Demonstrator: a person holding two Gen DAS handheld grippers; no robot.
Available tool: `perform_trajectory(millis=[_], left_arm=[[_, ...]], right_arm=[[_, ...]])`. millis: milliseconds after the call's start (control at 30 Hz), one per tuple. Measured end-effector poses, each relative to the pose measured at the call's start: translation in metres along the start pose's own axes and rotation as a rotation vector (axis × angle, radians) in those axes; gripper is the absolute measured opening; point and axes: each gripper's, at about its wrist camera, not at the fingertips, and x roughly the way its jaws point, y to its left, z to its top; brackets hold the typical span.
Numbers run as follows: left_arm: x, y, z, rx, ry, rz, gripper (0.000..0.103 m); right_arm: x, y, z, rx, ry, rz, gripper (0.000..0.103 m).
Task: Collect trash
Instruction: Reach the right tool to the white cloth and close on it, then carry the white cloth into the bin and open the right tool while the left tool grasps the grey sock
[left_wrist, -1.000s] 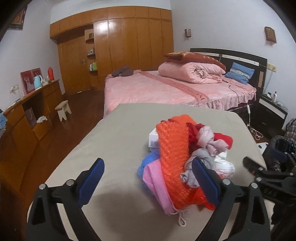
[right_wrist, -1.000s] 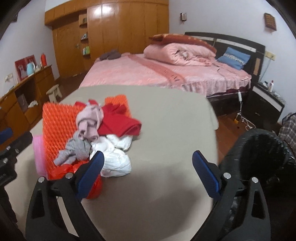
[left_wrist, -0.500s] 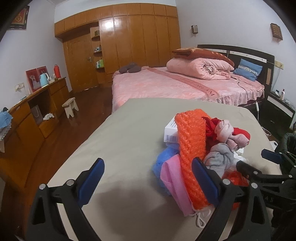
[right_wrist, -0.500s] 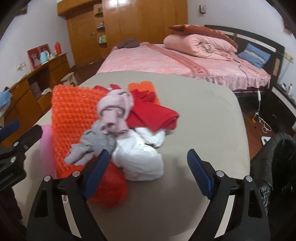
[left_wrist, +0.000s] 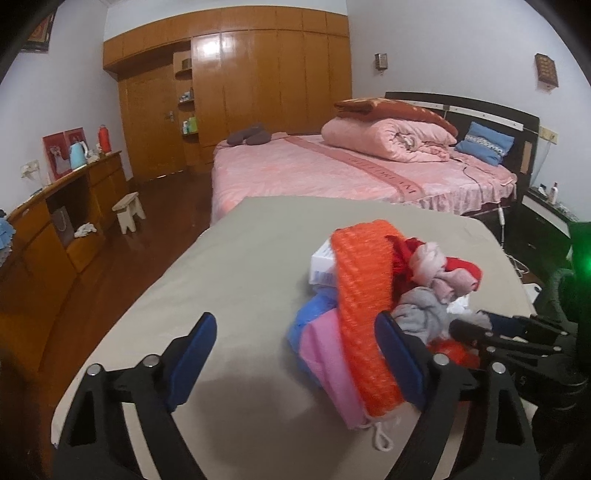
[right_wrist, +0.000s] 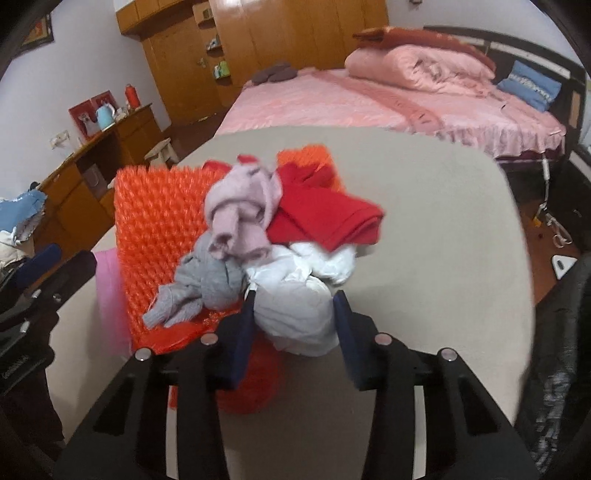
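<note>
A heap of trash lies on the beige table: an orange bubble-wrap sheet, a pink sheet, a blue bag, a white box, pink, grey and red cloths, and a crumpled white wad. My left gripper is open and empty, just left of the heap. My right gripper has its jaws narrowed around the white wad, pads against its sides. The right gripper also shows in the left wrist view.
A black trash bag hangs off the table's right edge. A pink bed stands behind the table, wooden wardrobes beyond it, a wooden sideboard along the left wall, a small stool on the floor.
My right gripper moved forward to the heap and its jaws closed in from wide open onto the white wad. The left gripper stayed open beside the heap.
</note>
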Motion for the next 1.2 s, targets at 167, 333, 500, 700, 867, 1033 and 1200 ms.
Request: perform_trajectory(millis=[167,333,500,700,867,1033,1200], left_arm=[[-0.006,-0.02,0.0,0.039,-0.022,-0.039,0.08],[-0.003,-0.047,-0.006,0.085,-0.003,-0.105,0.066],[0.007,-0.066,-0.009,0.114,0.022,-0.154,0.056],[0.026,-0.079,-0.013,0.135,0.061,-0.152,0.048],[0.039,-0.082,-0.021,0.145,0.106,-0.168,0.026],[0.029,-0.076,-0.016,0.126,0.076,-0.168,0.018],[0.006,-0.068,-0.002,0.109,0.014,-0.17,0.017]], right_arm=[[-0.021,-0.013,-0.004,0.01,-0.018,-0.022,0.04],[-0.037,-0.023,-0.018,-0.002,-0.022,-0.063,0.04],[-0.044,-0.042,-0.025,0.036,-0.026,-0.094,0.04],[-0.046,-0.054,-0.027,0.064,-0.033,-0.115,0.04],[-0.044,-0.054,-0.026,0.055,-0.027,-0.116,0.04],[-0.048,-0.05,-0.025,0.048,-0.037,-0.113,0.04],[-0.061,-0.047,-0.021,0.053,-0.07,-0.109,0.04]])
